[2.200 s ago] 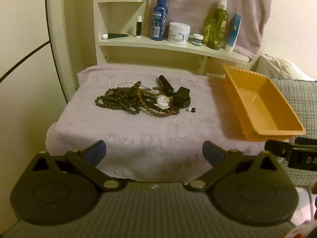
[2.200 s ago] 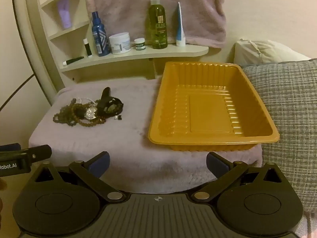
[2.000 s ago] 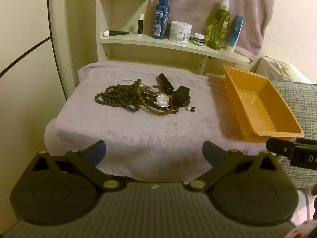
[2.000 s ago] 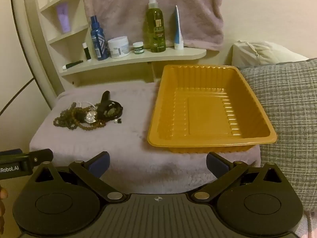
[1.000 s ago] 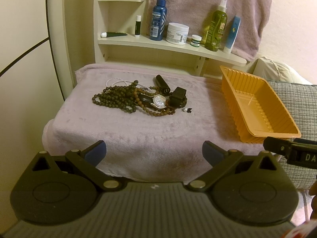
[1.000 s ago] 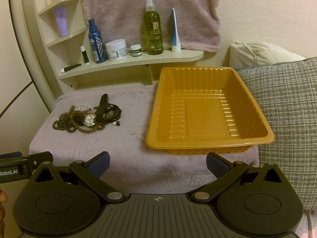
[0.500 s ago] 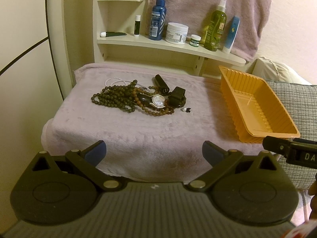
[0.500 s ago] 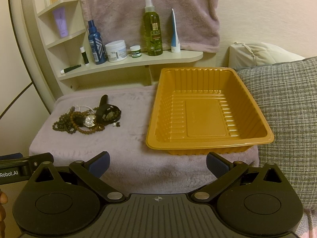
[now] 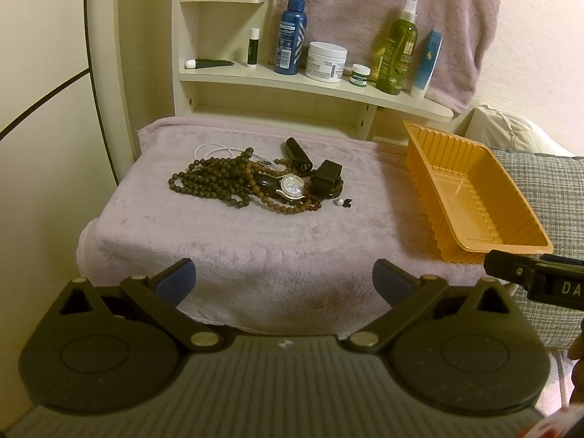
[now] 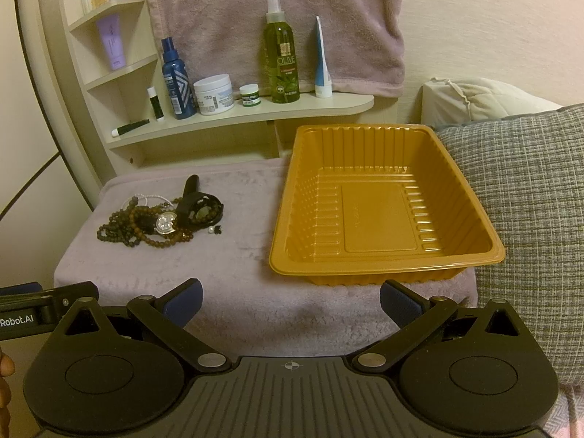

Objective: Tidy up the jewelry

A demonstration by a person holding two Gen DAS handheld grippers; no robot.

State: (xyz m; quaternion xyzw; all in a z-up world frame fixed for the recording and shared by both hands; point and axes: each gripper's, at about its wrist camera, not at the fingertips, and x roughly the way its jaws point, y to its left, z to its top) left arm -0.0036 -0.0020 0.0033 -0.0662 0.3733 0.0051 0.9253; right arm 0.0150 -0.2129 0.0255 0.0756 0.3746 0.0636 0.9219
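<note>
Plainly, the jewelry heap (image 9: 252,186) lies at about eleven o'clock from the left gripper (image 9: 284,280), well apart from it, on the lilac towel (image 9: 255,241). Its brown bead strands (image 9: 208,182) look light, limp and tangled, so lifting one loop would likely drag its neighbours; a bunched fold of beads seems the safest hold. The wristwatch (image 9: 290,187), at the heap's three o'clock side, looks stiffer and heavier, best pinched across its strap, and the tiny pearl (image 9: 339,202) just beyond looks slippery and easy to lose in the pile. The orange tray (image 10: 471,259) stands empty at twelve to one o'clock of the right gripper (image 10: 290,301). Both grippers hang spread wide, grasping and touching nothing.
</note>
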